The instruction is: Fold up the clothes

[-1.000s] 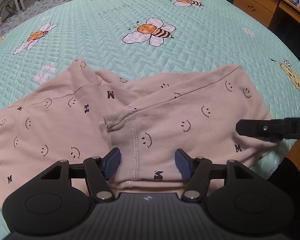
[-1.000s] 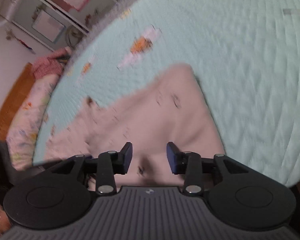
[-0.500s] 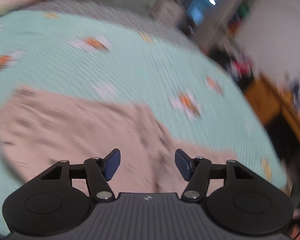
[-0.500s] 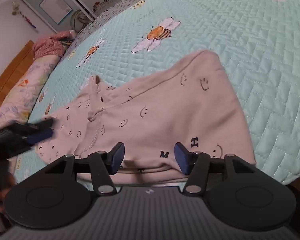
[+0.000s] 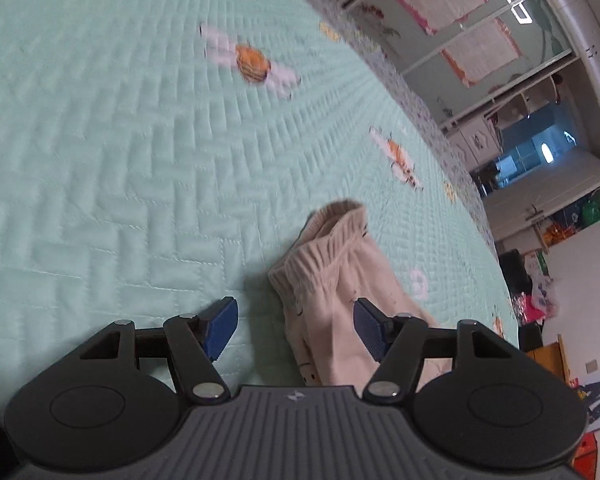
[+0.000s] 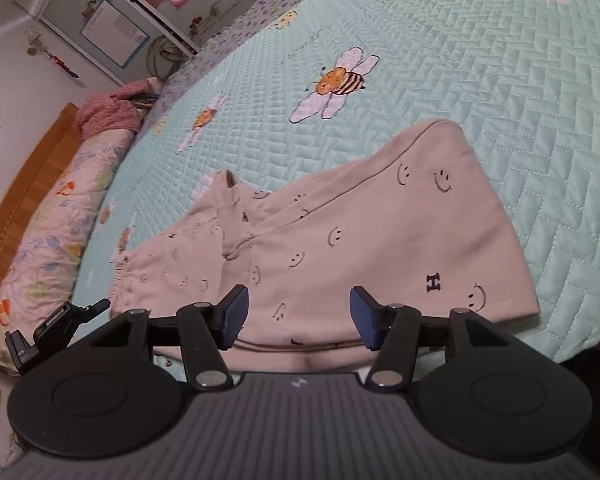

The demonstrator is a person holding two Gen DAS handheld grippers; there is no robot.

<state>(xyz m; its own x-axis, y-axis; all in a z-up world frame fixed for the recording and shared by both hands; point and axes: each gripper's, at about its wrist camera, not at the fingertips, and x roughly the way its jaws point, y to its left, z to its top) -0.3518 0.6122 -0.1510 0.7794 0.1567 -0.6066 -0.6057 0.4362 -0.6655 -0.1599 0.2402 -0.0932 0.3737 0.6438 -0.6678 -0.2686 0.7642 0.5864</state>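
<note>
Right wrist view shows the trousers (image 6: 340, 232) half folded on the bedspread (image 6: 500, 60), both grippers spread wide and empty, left gripper (image 5: 296, 324) nearing the waistband (image 5: 324, 240).

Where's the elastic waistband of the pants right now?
In the left wrist view, the waistband lies on the mint quilt, just ahead of the open left gripper, toward its right finger.

Pale pink trousers (image 6: 364, 232) printed with black smiley faces and letters lie on a mint-green quilted bedspread (image 6: 500, 80) patterned with orange-and-black striped bees.
</note>
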